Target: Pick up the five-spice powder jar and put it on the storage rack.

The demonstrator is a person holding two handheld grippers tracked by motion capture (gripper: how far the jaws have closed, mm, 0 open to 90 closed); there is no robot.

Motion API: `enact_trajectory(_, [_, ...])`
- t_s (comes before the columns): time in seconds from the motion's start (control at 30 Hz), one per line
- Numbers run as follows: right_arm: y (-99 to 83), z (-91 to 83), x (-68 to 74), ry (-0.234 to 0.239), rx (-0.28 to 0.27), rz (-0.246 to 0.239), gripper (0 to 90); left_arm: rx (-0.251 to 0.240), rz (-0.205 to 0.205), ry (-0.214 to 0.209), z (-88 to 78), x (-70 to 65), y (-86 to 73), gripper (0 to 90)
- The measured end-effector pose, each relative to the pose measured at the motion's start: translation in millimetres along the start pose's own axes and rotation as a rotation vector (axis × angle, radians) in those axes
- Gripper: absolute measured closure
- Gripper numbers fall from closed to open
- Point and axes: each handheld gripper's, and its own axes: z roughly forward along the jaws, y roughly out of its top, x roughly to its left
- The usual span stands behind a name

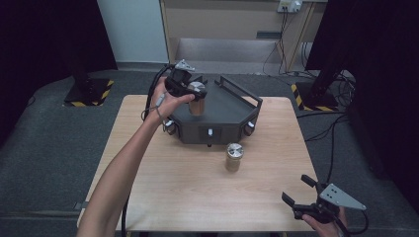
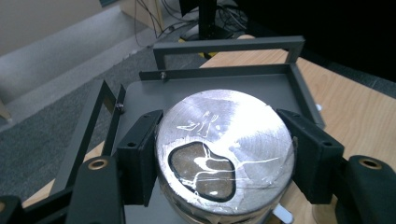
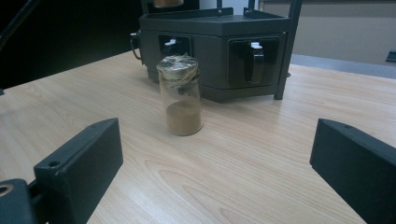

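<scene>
Left claw [image 2: 219, 154] clamped on jar [image 1: 196, 98], holding it over the dark tray [image 1: 232, 106]; looks just clear of the deck. Next: lower, release. Right claw [image 3: 215, 177] open, second jar [image 3: 180, 95] waits on bench [image 1: 163, 187].

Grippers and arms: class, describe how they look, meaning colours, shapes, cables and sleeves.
Both grippers are black, each with two flat, blocky jaws. The left gripper and the right gripper each carry a grey three-cornered plate dotted with small holes. A black cable trails from each. In the gripper views, brass-coloured rings show near the jaw bases. The left forearm is bare, with no sleeve showing.
</scene>
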Motion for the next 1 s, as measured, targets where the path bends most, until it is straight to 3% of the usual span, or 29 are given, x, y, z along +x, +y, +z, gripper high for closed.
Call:
enact_trajectory(0.4, [-0.7,0.2,-1.5,0.008,-0.002,0.006,3.0,0.008,-0.069,0.002,29.7,10.5,-7.9,33.8])
enact_trajectory(0.93, [-0.3,0.6,-0.8,0.007,0.001,0.005,3.0,0.022,-0.063,-0.022,40.6,10.9,-9.9,33.4])
enact_trajectory(0.97, [-0.2,0.5,-0.6,0.007,0.001,0.004,3.0,0.022,-0.052,-0.014,40.9,9.1,-10.3,30.5])
enact_trajectory(1.0, [-0.2,0.4,-0.4,0.006,0.000,0.004,3.0,0.027,-0.059,-0.013,41.4,8.9,-9.8,20.6])
